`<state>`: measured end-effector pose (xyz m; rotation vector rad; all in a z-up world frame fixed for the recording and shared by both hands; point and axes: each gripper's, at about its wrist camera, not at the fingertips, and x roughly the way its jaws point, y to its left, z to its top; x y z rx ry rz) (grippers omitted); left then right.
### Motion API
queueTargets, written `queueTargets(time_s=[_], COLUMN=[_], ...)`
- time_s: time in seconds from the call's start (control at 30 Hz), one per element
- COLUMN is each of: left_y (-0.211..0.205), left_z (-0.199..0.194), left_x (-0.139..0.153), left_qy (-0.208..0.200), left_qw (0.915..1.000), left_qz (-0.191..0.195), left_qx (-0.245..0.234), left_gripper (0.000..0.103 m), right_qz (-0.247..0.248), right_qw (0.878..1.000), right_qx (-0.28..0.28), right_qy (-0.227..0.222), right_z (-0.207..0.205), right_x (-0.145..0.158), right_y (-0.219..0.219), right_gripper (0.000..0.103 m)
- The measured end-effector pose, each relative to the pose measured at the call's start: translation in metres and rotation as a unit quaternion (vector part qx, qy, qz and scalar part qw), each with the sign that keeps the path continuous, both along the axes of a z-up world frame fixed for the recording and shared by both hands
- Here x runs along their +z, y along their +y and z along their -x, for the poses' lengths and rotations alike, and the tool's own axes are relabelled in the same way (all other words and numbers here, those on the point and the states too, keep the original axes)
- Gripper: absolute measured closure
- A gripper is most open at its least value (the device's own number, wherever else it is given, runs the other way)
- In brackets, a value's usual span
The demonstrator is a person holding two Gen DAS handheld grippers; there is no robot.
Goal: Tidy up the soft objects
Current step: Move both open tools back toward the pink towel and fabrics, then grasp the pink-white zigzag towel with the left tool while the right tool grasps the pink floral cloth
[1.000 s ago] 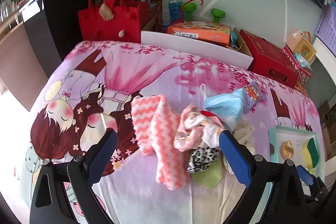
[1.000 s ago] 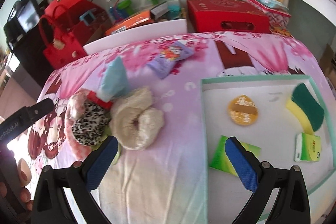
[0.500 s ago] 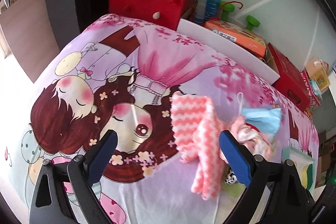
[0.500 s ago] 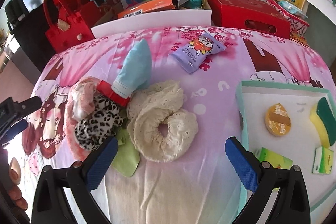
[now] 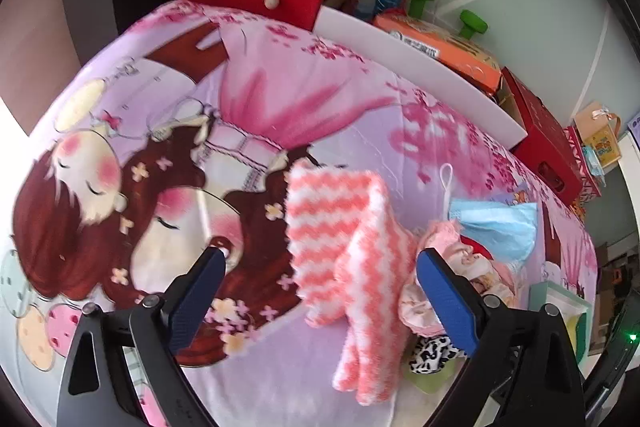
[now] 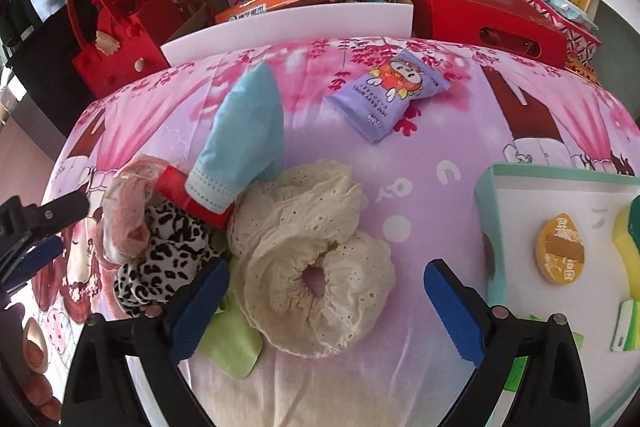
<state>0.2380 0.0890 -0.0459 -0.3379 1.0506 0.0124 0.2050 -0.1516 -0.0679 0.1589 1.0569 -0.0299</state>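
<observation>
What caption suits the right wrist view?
Open right gripper above a cream scrunchie beside a tray.

I see the soft pile bunched on the bedspread: cream lace scrunchie point(image 6: 316, 267), leopard scrunchie point(image 6: 164, 259), pink scrunchie point(image 6: 128, 215). Blue mask point(image 6: 244, 139) lies tilted across them; the pink zigzag cloth point(image 5: 352, 259) is draped just beside.

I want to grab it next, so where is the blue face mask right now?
In the right wrist view the blue face mask lies left of centre on the pink blanket, draped over a red item, just behind the cream scrunchies.
</observation>
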Motion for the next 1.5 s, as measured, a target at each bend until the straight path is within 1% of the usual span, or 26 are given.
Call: queueTargets(time_s=[0.13, 0.2, 0.33, 0.47, 0.53, 0.67, 0.83, 0.9, 1.0, 1.07, 1.1, 1.27, 1.33, 1.37, 1.43, 1.47, 1.5], left_y=[-0.003, 0.000, 0.008, 0.012, 0.013, 0.017, 0.026, 0.027, 0.023, 0.019, 0.017, 0.013, 0.011, 0.010, 0.009, 0.008, 0.007], left_z=[-0.002, -0.002, -0.001, 0.002, 0.003, 0.003, 0.005, 0.005, 0.003, 0.002, 0.001, -0.002, -0.003, -0.004, -0.004, -0.004, -0.005], left_x=[-0.007, -0.011, -0.015, -0.010, -0.008, -0.009, -0.008, -0.009, -0.013, -0.015, -0.016, -0.022, -0.025, -0.026, -0.027, -0.028, -0.029], left_qy=[0.010, 0.015, 0.022, 0.016, 0.011, 0.013, 0.010, 0.013, 0.018, 0.020, 0.023, 0.031, 0.035, 0.036, 0.039, 0.040, 0.041], left_qw=[0.9998, 0.9995, 0.9988, 0.9987, 0.9986, 0.9982, 0.9972, 0.9969, 0.9969, 0.9969, 0.9969, 0.9961, 0.9956, 0.9954, 0.9951, 0.9950, 0.9947], left_qz=[0.017, 0.028, 0.036, 0.038, 0.040, 0.046, 0.057, 0.060, 0.065, 0.067, 0.068, 0.079, 0.083, 0.085, 0.088, 0.090, 0.092], left_qx=[0.000, 0.010, 0.026, 0.029, 0.031, 0.034, 0.047, 0.049, 0.041, 0.036, 0.032, 0.027, 0.024, 0.024, 0.022, 0.020, 0.019], left_gripper=[0.007, 0.013, 0.014, 0.014, 0.014, 0.014, 0.014, 0.014, 0.014, 0.014, 0.014, 0.014, 0.014, 0.014, 0.018, 0.027, 0.035], right_qz=[0.004, 0.002, -0.005, -0.024, -0.029, -0.026, -0.028, -0.030, -0.046, -0.056, -0.060, -0.094, -0.099, -0.105, -0.114, -0.117, -0.117], right_qw=[1.000, 0.999, 0.997, 0.993, 0.991, 0.988, 0.987, 0.987, 0.987, 0.987, 0.987, 0.985, 0.985, 0.985, 0.984, 0.984, 0.984], right_qx=[0.009, 0.014, 0.028, 0.060, 0.079, 0.106, 0.118, 0.120, 0.123, 0.121, 0.119, 0.110, 0.105, 0.101, 0.098, 0.095, 0.094], right_qy=[-0.022, -0.040, -0.070, -0.098, -0.106, -0.107, -0.106, -0.100, -0.093, -0.087, -0.086, -0.093, -0.095, -0.097, -0.098, -0.099, -0.100], right_z=[0.005, 0.009, 0.014, 0.018, 0.019, 0.019, 0.020, 0.018, 0.015, 0.013, 0.013, 0.013, 0.013, 0.013, 0.013, 0.013, 0.013], right_x=[0.011, 0.020, 0.036, 0.052, 0.055, 0.055, 0.054, 0.050, 0.041, 0.037, 0.035, 0.033, 0.033, 0.033, 0.033, 0.033, 0.034], right_y=[0.005, 0.006, 0.014, 0.030, 0.041, 0.058, 0.067, 0.069, 0.070, 0.069, 0.069, 0.064, 0.062, 0.060, 0.058, 0.057, 0.057], right_gripper=[0.004, 0.008, 0.016, 0.017, 0.018, 0.024, 0.033, 0.040, 0.047, 0.049, 0.053, 0.063, 0.067, 0.072, 0.077, 0.084, 0.086])
